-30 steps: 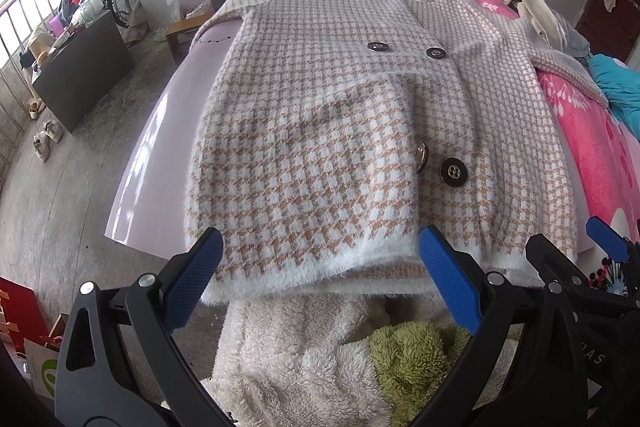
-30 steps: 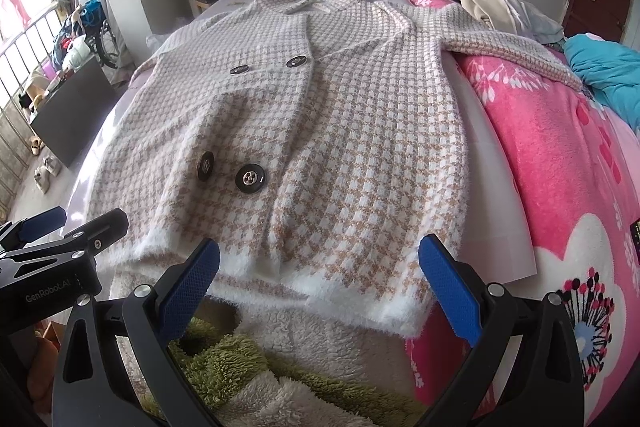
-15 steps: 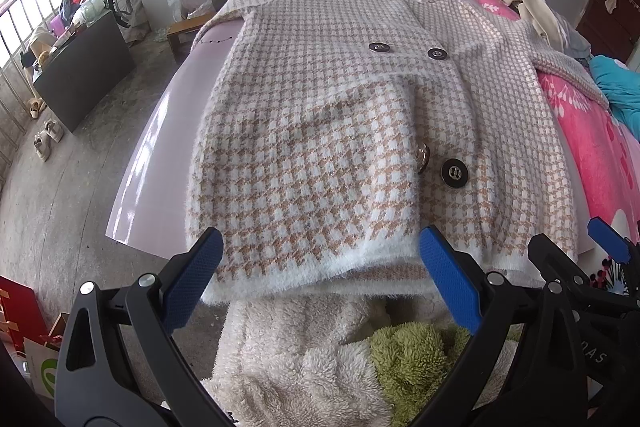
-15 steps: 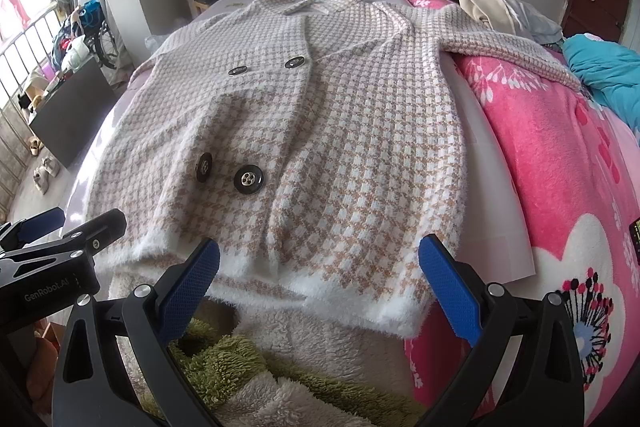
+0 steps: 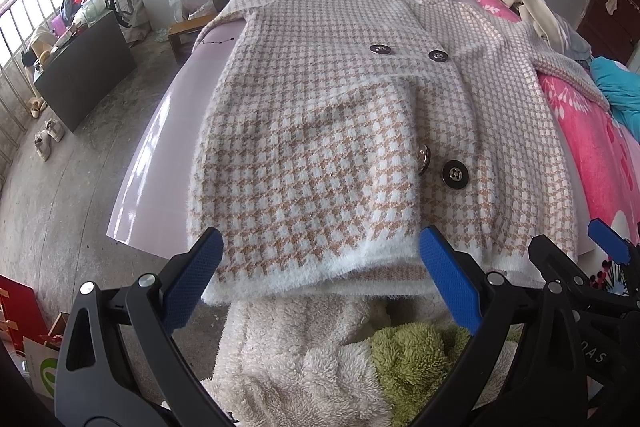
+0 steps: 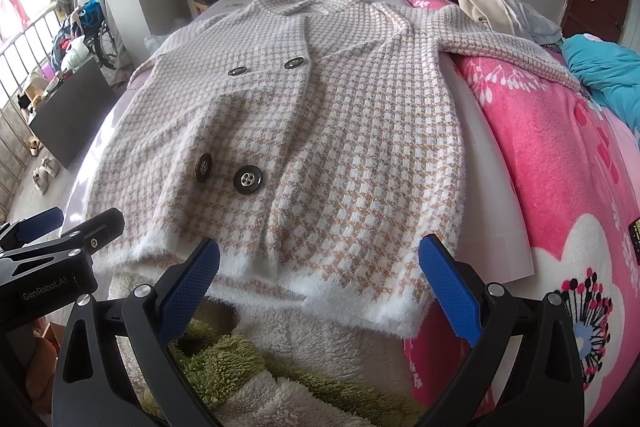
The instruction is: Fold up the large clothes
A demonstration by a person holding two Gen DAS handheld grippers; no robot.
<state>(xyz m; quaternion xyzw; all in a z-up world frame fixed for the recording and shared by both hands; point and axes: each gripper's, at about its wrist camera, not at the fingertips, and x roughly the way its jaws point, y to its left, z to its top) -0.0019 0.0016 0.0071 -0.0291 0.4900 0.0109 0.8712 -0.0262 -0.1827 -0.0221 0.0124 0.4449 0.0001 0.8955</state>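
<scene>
I am hovering both the left tool (image 5: 320, 267) and right tool (image 6: 320, 267), wide open and empty, at the coat (image 5: 344, 131) hem; next I should be gripping its corners.

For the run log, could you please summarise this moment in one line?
houndstooth coat: flat, unfolded, buttoned | left tongs: open at hem | right tongs: open at hem | fold: not begun

I inspect my left tool (image 5: 320, 287): black plastic arms shaped like a clamp, triangular cut-outs, silver screws at the pivots, blue cross-hatched pads (image 5: 194, 283) on both fingers. My right tool (image 6: 318, 287) is built the same. From the right wrist view, white lettering reading "GenRobot.AI" marks the side of the left tool's black body.
</scene>
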